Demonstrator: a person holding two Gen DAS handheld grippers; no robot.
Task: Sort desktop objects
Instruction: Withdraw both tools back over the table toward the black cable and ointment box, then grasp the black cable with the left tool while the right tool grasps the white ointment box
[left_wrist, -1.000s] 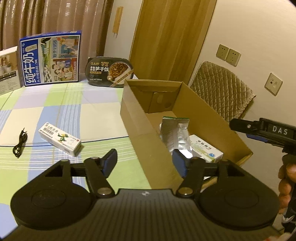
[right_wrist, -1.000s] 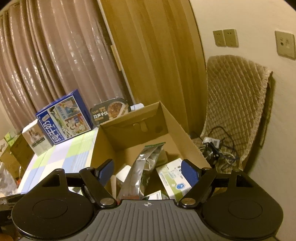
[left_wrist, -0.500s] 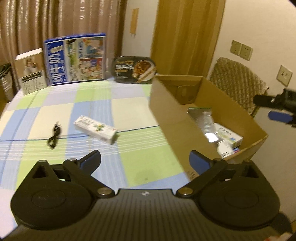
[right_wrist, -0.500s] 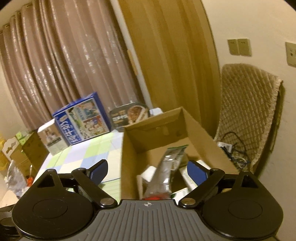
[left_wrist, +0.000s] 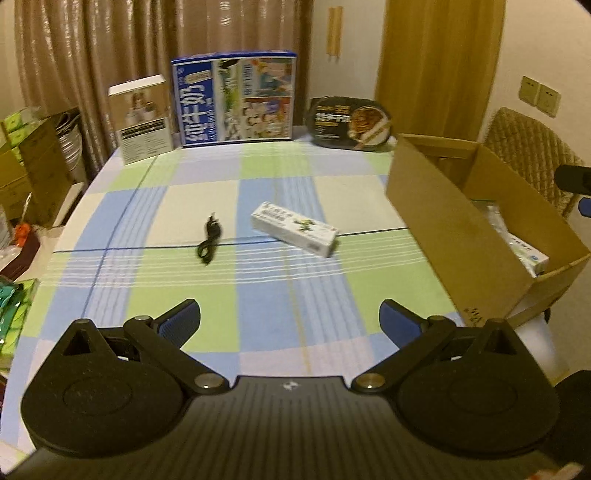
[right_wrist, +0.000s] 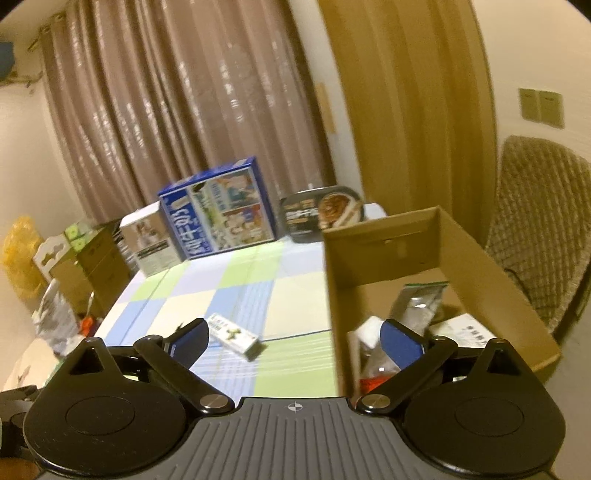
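L gripper (left_wrist: 290, 321): jaws spread wide, nothing btwn them, above the checked worktop (left_wrist: 277, 173). R gripper (right_wrist: 293, 338): jaws opening, empty, straddling the near wall of the cardboard box (right_wrist: 476, 254).

On the worktop: white medicine carton (left_wrist: 295, 228) lying flat near centre, black cable (left_wrist: 209, 240) coiled just to its left, the two apart. The cardboard box sits at the right edge & holds a silver foil pouch (right_wrist: 419, 304) plus white cartons (labels too blurred to read). Along the back: blue milk box (left_wrist: 234, 99), small white box (left_wrist: 142, 118), black meal tray (left_wrist: 351, 123).
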